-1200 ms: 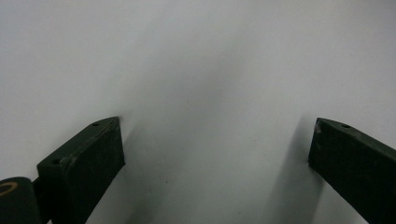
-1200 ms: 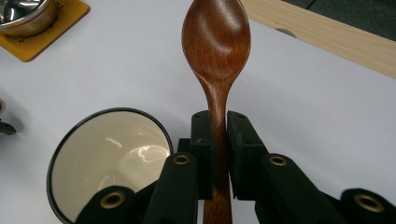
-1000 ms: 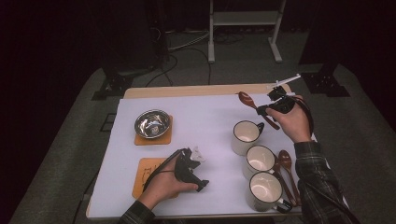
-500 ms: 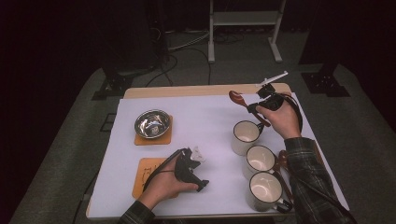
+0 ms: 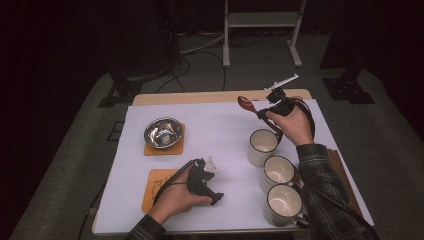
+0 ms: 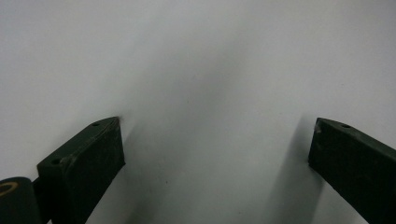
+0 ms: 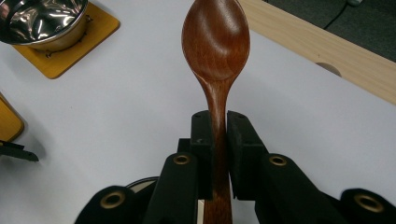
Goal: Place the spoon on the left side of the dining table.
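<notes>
Three mugs [image 5: 280, 172] line the table's [image 5: 220, 125] right; left, a bowl [image 5: 162, 132] sits on a coaster [image 5: 177, 147], probably cork

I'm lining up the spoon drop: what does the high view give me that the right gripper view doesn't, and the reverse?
High view alone: three mugs in a row on the white table, and the left hand-held gripper resting there, jaws open. Right gripper view alone: the jaws shut on the wooden spoon at its handle. Both: the spoon, the steel bowl on its coaster, and the right hand-held gripper.
</notes>
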{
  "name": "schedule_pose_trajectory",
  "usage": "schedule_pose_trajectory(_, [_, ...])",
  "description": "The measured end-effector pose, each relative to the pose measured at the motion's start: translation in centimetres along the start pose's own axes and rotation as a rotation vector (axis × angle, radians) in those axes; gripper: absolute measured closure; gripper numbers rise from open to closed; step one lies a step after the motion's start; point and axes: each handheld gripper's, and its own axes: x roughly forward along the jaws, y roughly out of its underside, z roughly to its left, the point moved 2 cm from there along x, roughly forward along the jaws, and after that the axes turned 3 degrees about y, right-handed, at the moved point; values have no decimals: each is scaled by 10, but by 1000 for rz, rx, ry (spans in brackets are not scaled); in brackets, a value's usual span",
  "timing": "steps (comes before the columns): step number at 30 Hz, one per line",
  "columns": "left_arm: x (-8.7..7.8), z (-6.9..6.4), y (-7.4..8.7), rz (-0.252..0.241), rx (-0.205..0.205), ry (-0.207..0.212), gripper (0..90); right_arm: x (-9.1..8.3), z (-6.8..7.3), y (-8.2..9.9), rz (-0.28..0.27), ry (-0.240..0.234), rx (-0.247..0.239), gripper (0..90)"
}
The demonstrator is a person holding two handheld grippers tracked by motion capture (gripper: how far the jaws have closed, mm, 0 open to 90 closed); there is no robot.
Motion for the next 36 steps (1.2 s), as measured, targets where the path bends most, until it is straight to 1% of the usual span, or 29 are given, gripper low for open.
schedule_pose_trajectory(14, [0,0,0,6,2,-1,20,12,9,-12,1,-19,-13,806])
schedule_pose_trajectory(15, [0,0,0,6,2,-2,21,13,10,-13,2,-18,-20,806])
schedule_pose_trajectory(36, [0,0,-1,12,0,-1,20,30,23,-30,11,-38,-51,806])
